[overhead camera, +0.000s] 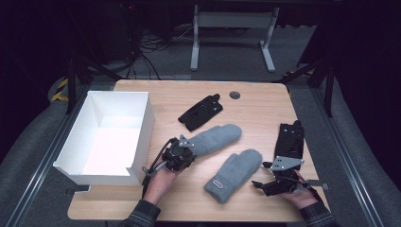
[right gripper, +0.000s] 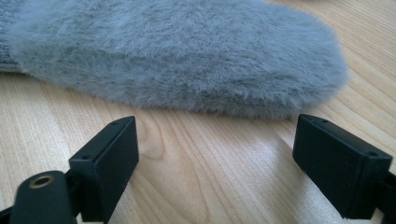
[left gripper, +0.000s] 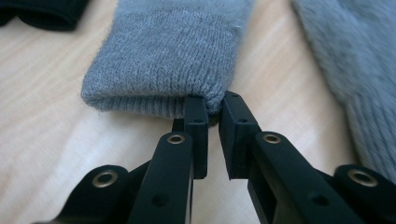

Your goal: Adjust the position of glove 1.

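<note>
1. High view: I'm looking down at the tabletop, which is carrying two grey mittens, two black gloves and a white box at the left edge. My left claw is sitting at the cuff of the upper mitten; my right claw is hovering just beside the lower mitten.
2. Left gripper view: the left claw is pinching down on the knit cuff edge of that mitten.
3. Right gripper view: the right claw is hanging wide apart over bare wood, with the fuzzy mitten lying just ahead.
</note>
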A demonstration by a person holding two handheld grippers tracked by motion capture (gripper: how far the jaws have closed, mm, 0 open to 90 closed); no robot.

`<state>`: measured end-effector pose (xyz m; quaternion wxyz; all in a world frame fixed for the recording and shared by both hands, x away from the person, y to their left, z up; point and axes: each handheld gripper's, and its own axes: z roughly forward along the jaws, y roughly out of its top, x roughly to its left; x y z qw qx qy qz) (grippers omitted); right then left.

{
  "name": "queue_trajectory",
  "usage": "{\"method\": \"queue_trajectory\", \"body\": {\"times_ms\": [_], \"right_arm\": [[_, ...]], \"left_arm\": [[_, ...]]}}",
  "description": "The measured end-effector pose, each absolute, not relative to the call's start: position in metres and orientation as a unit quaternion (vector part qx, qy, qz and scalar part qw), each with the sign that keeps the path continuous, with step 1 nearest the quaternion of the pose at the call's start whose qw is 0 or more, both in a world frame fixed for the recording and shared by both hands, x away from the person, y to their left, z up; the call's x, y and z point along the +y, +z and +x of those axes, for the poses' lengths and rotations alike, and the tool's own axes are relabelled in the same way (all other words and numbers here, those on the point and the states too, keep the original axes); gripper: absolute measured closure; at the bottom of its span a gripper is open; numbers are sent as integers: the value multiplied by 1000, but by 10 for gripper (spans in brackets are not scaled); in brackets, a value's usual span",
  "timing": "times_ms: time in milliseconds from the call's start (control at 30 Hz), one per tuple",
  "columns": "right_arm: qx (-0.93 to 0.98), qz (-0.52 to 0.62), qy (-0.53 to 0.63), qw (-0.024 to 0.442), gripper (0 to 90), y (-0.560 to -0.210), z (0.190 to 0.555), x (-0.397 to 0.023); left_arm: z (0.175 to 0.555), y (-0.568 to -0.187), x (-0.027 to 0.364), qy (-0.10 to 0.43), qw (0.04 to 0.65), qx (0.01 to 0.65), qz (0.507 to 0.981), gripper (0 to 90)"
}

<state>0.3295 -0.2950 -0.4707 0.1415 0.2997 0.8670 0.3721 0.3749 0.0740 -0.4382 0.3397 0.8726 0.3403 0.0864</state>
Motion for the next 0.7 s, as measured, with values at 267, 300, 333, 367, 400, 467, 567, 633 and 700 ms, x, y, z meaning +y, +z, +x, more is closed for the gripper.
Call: {"method": "queue_trajectory", "body": {"times_ms": [267,300,333,367,400,467,567,633,700], "right_arm": [[867,300,372,141,148,-471,329,-295],[867,300,372,141,148,-471,329,-295],[867,300,372,141,148,-471,329,-295],[867,300,372,141,148,-471,329,-295],[867,300,372,141,148,-471,329,-295],[868,299,371,141,148,-470,329,-295],[868,299,371,142,148,-470,329,-295],[868,299,370,142,148,-470,329,-295],[868,300,370,142,148,-470,329,-295]], "left_arm": [[343,-446,83,60,337,344,874,757],[341,-446,82,58,336,345,875,729],[341,-446,82,58,336,345,875,659],[338,-446,82,56,332,347,875,569],[337,-445,83,55,336,345,875,540],[336,-440,83,55,342,343,873,466],[336,-433,83,60,348,332,875,374],[340,-428,82,62,351,325,876,353],[343,-425,80,65,351,320,877,341]]}}
